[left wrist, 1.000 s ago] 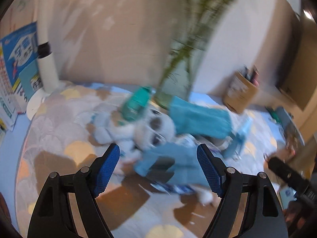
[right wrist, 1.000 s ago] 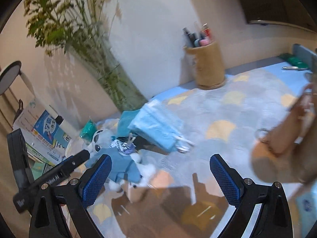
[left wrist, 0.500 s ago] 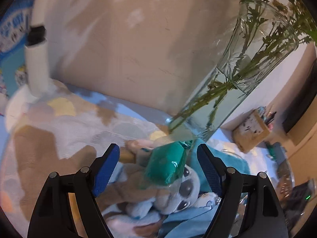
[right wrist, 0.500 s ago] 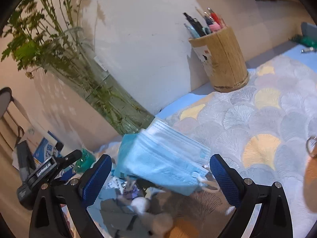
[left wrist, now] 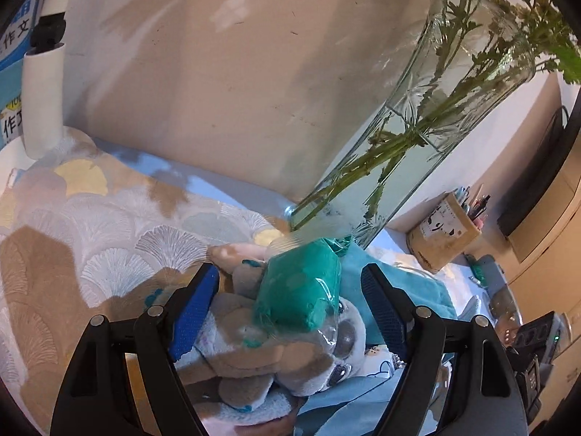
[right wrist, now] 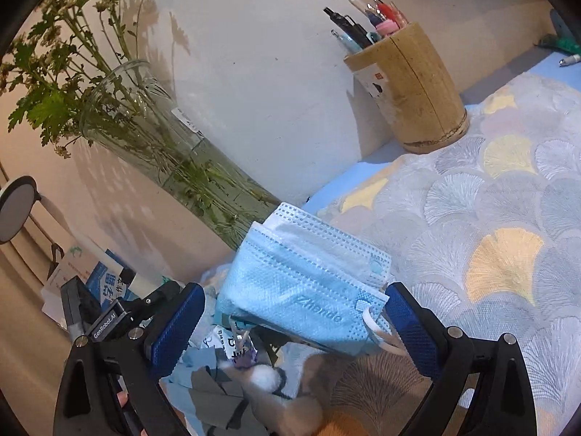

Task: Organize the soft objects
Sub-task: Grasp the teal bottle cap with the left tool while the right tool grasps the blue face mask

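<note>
Close the wide-open, empty left gripper (left wrist: 288,307) gently around the green plastic-wrapped soft packet (left wrist: 299,289) resting on the grey plush toy (left wrist: 276,356), keeping clear of the tall glass vase (left wrist: 417,152) just behind. The right gripper (right wrist: 294,321), also spread and empty, frames the pale blue pleated face mask (right wrist: 305,283) on the pile.

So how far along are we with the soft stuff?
Nothing looks sorted yet: the plush toy, green packet and face masks lie in one heap. In hand: left gripper open around the packet, right gripper open around the masks. All grasping and placing remains.
</note>
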A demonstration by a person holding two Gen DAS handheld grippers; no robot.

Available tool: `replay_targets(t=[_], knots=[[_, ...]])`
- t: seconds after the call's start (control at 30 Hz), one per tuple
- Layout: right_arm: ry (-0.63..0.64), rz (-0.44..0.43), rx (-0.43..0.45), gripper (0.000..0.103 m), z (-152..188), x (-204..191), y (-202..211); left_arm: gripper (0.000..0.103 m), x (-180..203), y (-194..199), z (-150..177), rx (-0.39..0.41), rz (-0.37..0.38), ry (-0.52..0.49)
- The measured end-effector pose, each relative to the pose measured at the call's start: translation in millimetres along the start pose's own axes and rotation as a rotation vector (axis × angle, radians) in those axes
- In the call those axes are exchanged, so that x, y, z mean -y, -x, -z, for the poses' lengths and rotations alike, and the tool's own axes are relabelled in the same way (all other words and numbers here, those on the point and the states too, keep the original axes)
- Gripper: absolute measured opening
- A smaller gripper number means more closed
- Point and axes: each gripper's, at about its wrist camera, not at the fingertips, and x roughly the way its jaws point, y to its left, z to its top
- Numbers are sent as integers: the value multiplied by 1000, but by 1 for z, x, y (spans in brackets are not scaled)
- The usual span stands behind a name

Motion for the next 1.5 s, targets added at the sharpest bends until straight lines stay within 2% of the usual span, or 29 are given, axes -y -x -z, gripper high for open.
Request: replay_targets(t=[0.1,0.13,0.17,0.2,0.23,0.27,0.3,0.37,0.5,0.67,0.73,1.0,1.27,1.33,1.4,1.5], knots=[[-50,-37,5,94,-1,11,2,77,-8,0,1,18,70,45],[-75,-61,-2,84,-2,15,1,76,-11,-1,1,20,83,47],[-105,-87,-14,71,-3,21,1,65,-11,0,1,23,83,44],[-138,-100,-25,65,-3,27,-1,58,-11,0,1,23,68,36],[-160,-102,-32,51,-3,31,-1,47,-11,-1,1,21,63,29],[-169,-106,-34,40,-3,33,-1,43,-9,-1,1,23,58,19],[-161,-100,-30,38,-3,32,0,42,-6,0,2,27,47,0],[-131,-83,-19,36,-2,27,2,35,4,1,4,33,3,-60],[-101,-77,34,36,-1,20,11,34,24,4,9,69,-77,-169],[-146,-107,82,36,-3,29,22,33,23,20,5,142,-100,-164],[-165,-145,92,36,-4,32,25,33,18,23,4,156,-104,-144],[-172,-156,76,36,-4,33,22,33,6,21,2,153,-134,-105],[-154,-150,89,36,-4,29,25,33,16,21,8,177,-196,-173],[-132,-150,115,36,-3,25,30,33,25,25,9,200,-234,-218],[-95,-153,171,36,-3,19,42,33,29,30,12,212,-215,-214],[-14,-94,224,36,-3,6,58,33,38,34,20,209,-265,-215]])
